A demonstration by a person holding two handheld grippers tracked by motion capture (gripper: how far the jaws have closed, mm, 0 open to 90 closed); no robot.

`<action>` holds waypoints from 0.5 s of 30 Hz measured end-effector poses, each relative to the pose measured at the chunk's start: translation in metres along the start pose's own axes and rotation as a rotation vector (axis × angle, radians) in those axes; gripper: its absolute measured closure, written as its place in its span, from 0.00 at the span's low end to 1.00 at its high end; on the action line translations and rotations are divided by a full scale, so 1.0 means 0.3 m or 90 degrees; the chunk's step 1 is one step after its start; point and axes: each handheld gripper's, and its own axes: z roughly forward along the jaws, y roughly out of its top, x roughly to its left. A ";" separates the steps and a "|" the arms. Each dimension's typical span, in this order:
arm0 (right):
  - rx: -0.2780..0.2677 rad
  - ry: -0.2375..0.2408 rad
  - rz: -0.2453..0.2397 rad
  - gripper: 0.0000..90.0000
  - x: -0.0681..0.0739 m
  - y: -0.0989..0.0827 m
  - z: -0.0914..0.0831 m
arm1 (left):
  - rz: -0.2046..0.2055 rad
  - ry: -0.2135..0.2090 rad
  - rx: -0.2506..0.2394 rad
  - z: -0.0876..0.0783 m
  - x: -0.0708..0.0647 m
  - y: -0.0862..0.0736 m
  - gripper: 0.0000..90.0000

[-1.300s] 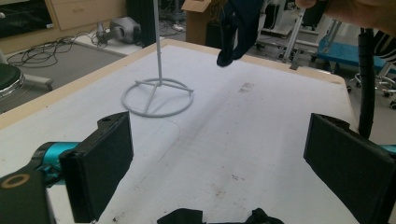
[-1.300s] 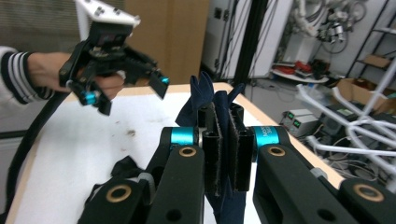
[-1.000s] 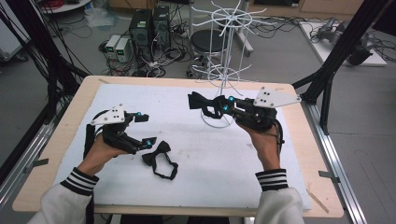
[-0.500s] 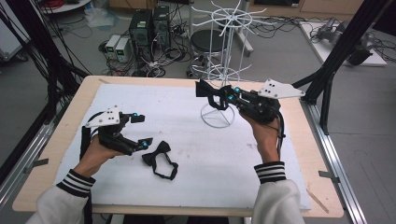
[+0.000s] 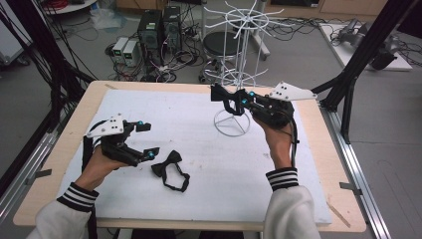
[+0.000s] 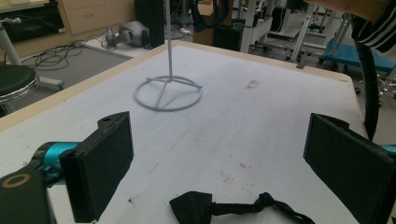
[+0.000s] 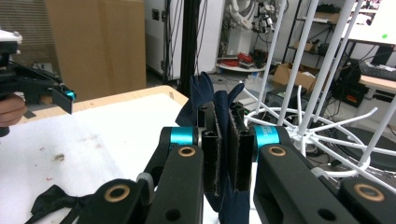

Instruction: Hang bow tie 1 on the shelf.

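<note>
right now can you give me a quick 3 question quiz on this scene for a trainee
1. True or false: the right gripper has its jaws shut on a dark blue cloth piece.
2. What lies on the white mat just right of the left gripper?
A. a spoon
B. a black bow tie
C. a cup
3. Fill in: the left gripper's jaws stand ____, with nothing between them.

Key
1. True.
2. B: the black bow tie lies flat on the mat, apart from the white wire rack.
3. open.
</note>
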 end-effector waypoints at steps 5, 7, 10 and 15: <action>0.017 -0.019 -0.017 0.95 0.006 0.001 0.008 | -0.002 -0.001 0.000 0.000 -0.001 -0.001 0.10; 0.022 -0.025 -0.019 0.94 0.006 0.000 0.009 | -0.003 -0.003 -0.001 0.001 -0.001 -0.001 0.10; 0.019 -0.027 -0.025 0.94 0.006 0.001 0.010 | -0.005 -0.002 0.000 0.003 -0.001 -0.002 0.10; 0.035 -0.038 -0.044 0.91 0.013 0.006 0.016 | -0.004 -0.003 0.000 0.003 0.000 -0.002 0.10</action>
